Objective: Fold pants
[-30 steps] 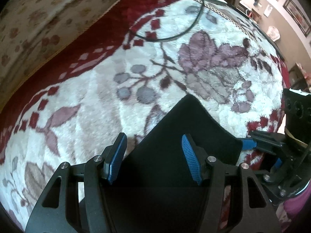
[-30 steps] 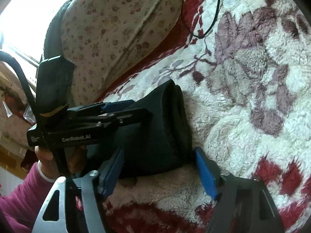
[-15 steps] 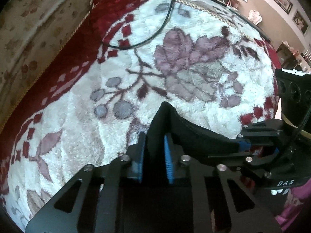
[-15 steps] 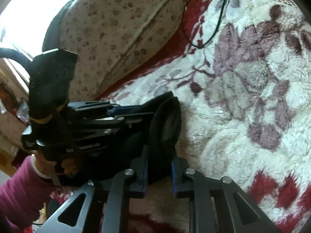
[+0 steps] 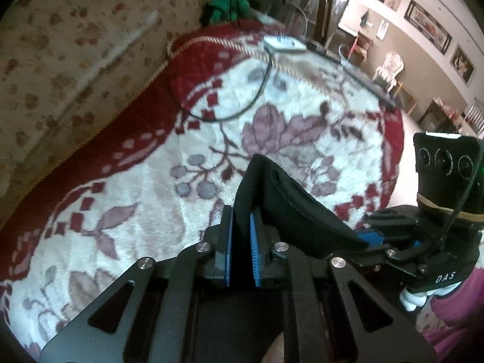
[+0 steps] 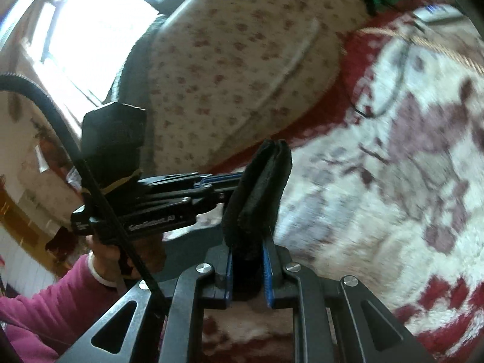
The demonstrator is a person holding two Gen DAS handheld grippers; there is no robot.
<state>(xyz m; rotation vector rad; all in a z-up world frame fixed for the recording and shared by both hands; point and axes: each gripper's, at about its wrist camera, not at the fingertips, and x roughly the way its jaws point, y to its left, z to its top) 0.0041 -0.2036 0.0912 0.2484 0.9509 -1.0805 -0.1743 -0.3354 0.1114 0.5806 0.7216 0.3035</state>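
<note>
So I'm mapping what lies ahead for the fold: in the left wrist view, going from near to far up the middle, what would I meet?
left gripper shut on the black pants → white and red floral blanket → looped black cable → small white device at the blanket's far edge → green cloth beyond it.

We see the black pants (image 5: 281,208) as a folded bundle, its thick edge standing upright, lifted off the fluffy white-and-red floral blanket (image 5: 136,199), pinched at both ends.
</note>
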